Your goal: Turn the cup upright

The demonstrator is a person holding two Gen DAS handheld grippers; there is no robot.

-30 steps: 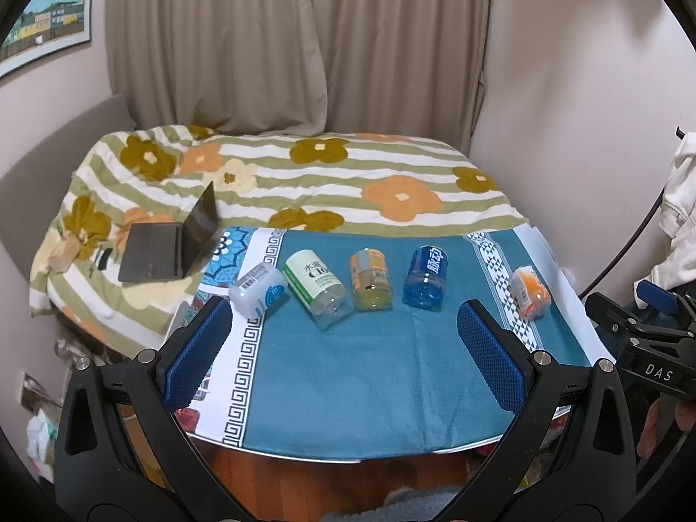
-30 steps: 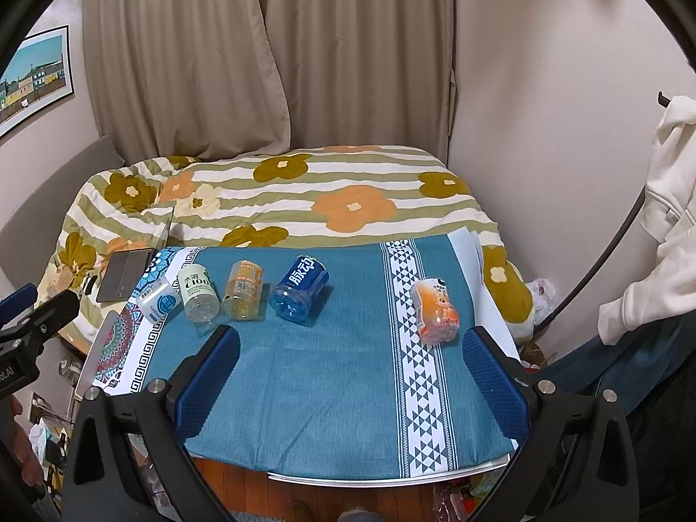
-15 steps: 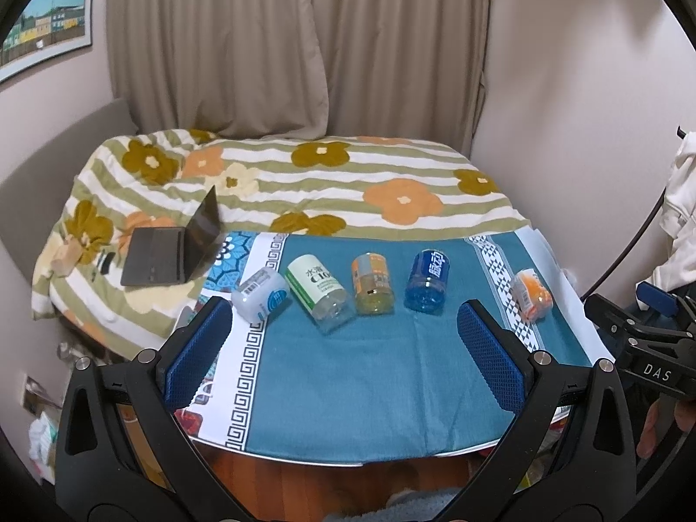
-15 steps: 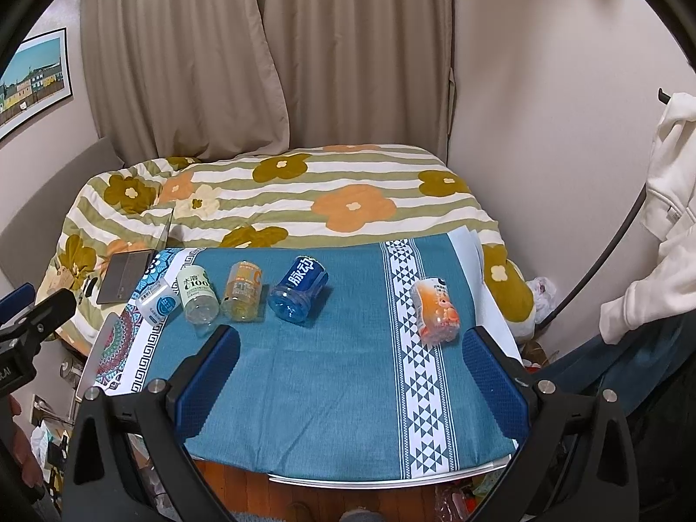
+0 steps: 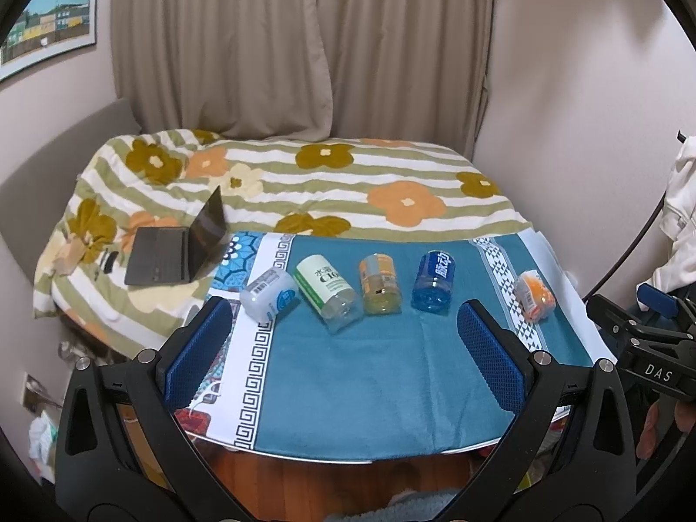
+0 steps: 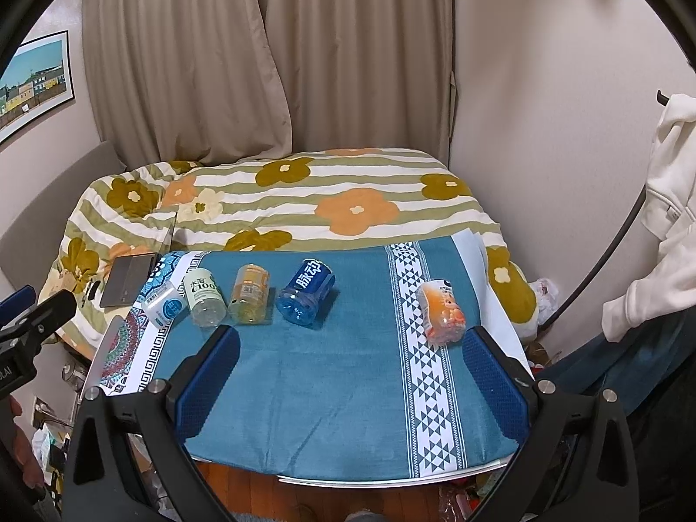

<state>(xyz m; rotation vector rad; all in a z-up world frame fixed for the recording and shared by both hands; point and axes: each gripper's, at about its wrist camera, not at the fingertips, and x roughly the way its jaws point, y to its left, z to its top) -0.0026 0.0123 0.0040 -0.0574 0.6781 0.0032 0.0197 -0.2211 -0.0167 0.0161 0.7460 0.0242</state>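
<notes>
Both grippers, left and right, hung wide open and empty (approach stage); the nearest cup needed grasping.

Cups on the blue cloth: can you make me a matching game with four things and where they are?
Things:
1. blue cup
2. orange cup
3. laptop
4. white cup with green label

Places:
A. on the flowery blanket
B. alone on the white triangle stripe
C. between the small white cup and the yellow cup
D. on plain blue cloth, right of the yellow cup

Pairs: 1-D, 2-B, 3-A, 4-C
</notes>
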